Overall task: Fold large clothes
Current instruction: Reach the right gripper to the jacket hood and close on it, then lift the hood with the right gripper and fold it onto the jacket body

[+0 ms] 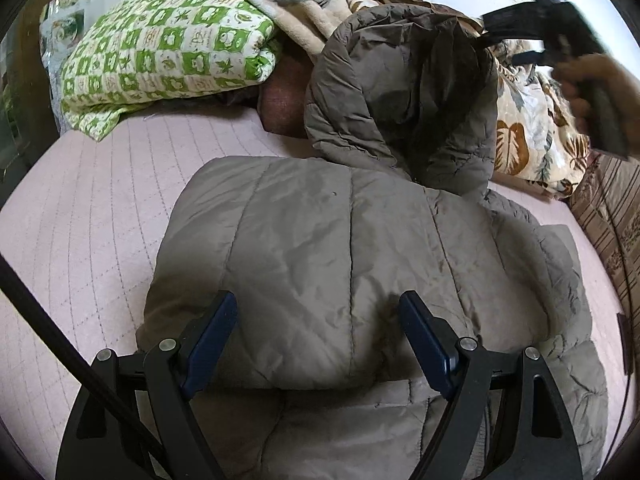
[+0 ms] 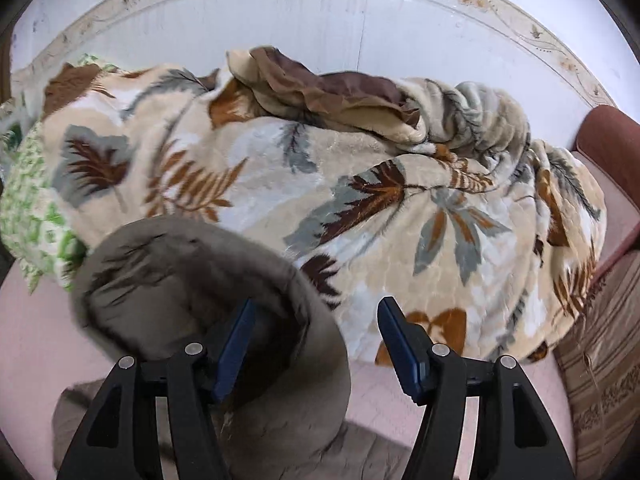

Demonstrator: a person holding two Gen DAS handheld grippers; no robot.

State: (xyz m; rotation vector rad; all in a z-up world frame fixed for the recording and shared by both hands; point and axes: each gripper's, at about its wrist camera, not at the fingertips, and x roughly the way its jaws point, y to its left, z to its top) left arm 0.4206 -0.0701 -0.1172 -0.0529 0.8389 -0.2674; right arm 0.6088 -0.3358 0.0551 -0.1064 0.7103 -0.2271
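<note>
Left wrist view: left gripper (image 1: 318,328) spread wide, empty, over grey padded coat (image 1: 320,248) on pink bedspread (image 1: 80,200); coat's lower part cut off. Right wrist view: right gripper (image 2: 316,340) blurred, unclenched, w/ nothing between pads; coat hood (image 2: 200,280) under left finger, against leaf-print blanket (image 2: 360,200).

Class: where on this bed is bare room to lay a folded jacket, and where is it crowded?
Free: pink quilted cover left of the grey jacket, below the green checked quilt. Crowded: the far side, with the leaf-print blanket and the jacket's hood.
</note>
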